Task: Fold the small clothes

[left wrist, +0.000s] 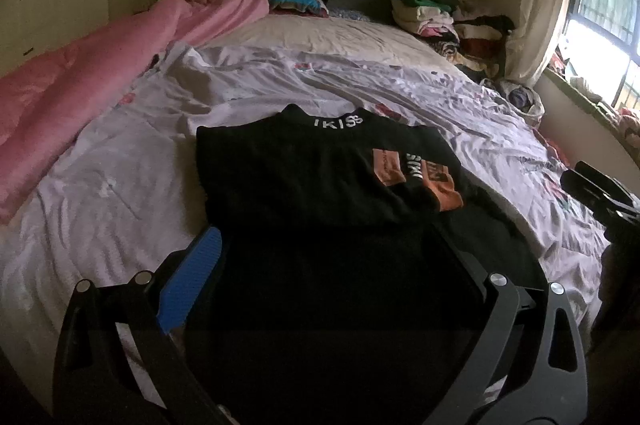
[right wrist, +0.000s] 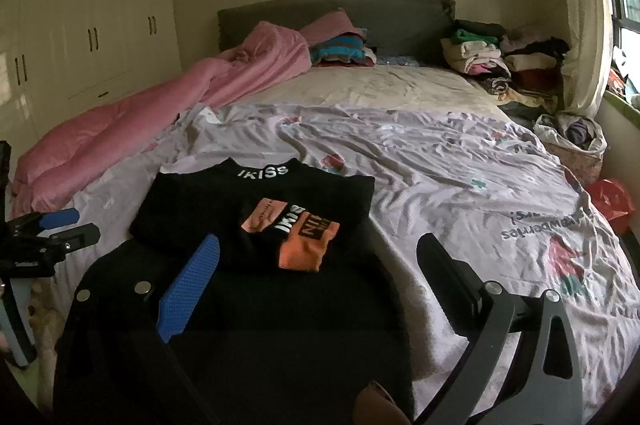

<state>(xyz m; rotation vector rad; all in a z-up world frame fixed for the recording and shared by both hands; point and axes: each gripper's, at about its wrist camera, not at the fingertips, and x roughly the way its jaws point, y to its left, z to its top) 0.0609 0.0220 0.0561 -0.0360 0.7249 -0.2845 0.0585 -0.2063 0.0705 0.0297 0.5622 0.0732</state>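
Nearest the left wrist camera, the left gripper (left wrist: 328,257) hangs with its jaws spread wide and nothing between them: a blue ribbed pad (left wrist: 192,281) on one finger, a dark finger opposite. Under and ahead of it lies a black sweatshirt (left wrist: 320,177), flat on the lilac printed bedsheet (left wrist: 120,185) at the near end of the bed. Its long axis runs straight away from the gripper, hem nearest, collar lettered "IKISS" (left wrist: 338,123) at the far end. A sleeve with orange patches (left wrist: 436,181) is already folded across the chest.

From the right wrist camera, the right gripper (right wrist: 320,265) is likewise released and empty, sitting over the garment's near right side and the sheet beside it. The left gripper (right wrist: 60,225) shows off the garment's left edge.

Both grippers face the hem about equally, so a hem-to-collar fold looks likely next.
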